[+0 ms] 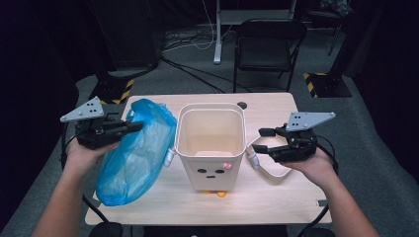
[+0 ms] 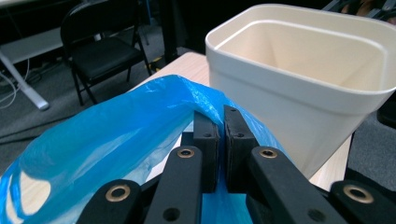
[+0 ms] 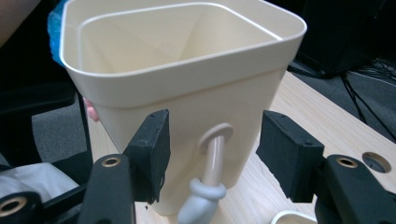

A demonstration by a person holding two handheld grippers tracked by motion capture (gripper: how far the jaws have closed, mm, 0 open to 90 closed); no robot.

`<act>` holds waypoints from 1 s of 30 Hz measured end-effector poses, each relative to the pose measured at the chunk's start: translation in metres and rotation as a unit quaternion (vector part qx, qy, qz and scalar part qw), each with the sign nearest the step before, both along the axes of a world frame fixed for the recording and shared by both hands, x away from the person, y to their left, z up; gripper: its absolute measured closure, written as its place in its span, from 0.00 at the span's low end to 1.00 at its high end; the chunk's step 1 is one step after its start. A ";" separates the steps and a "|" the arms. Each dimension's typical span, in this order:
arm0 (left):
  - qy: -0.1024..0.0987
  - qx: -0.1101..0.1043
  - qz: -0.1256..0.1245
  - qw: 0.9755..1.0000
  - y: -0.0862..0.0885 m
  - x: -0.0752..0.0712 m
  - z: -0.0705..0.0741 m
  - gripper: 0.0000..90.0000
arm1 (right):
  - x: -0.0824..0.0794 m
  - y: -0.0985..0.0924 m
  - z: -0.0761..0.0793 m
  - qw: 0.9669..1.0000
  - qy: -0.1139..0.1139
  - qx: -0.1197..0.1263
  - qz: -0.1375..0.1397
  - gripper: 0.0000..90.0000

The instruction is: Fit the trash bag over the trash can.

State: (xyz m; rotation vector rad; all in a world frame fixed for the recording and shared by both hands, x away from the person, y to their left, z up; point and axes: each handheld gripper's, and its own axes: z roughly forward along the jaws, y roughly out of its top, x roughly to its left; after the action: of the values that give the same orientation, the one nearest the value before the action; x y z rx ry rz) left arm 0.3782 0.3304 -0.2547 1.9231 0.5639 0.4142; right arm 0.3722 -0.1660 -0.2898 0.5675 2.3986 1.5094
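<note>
A cream bin with a small face on its front stands upright and empty in the middle of the wooden table. A blue plastic bag hangs to its left, its lower end resting on the table. My left gripper is shut on the bag's upper edge; in the left gripper view the bag folds between the closed pads of the left gripper. My right gripper stands open beside the bin's right wall. In the right gripper view its jaws flank the bin's small side arm without touching it.
A cream loop lies on the table right of the bin, under my right hand. A black folding chair and a desk leg stand beyond the table's far edge. Cables run across the grey floor.
</note>
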 end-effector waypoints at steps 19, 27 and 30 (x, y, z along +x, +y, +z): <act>-0.024 -0.014 -0.053 0.998 -0.021 -0.002 0.040 0.96 | -0.009 0.012 0.026 0.999 -0.020 0.026 0.034 0.47; -0.032 -0.028 -0.071 0.997 -0.029 -0.004 0.056 0.96 | -0.011 0.021 0.032 0.998 -0.023 0.031 0.052 0.47; -0.036 -0.023 -0.079 0.996 -0.035 -0.004 0.059 0.96 | -0.010 0.025 0.032 0.998 -0.023 0.032 0.057 0.47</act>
State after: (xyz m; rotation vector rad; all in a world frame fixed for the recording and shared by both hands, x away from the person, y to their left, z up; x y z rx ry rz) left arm 0.3740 0.2950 -0.1958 1.8852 0.3680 0.3654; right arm 0.3627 -0.1409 -0.2583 0.4107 2.3922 1.6314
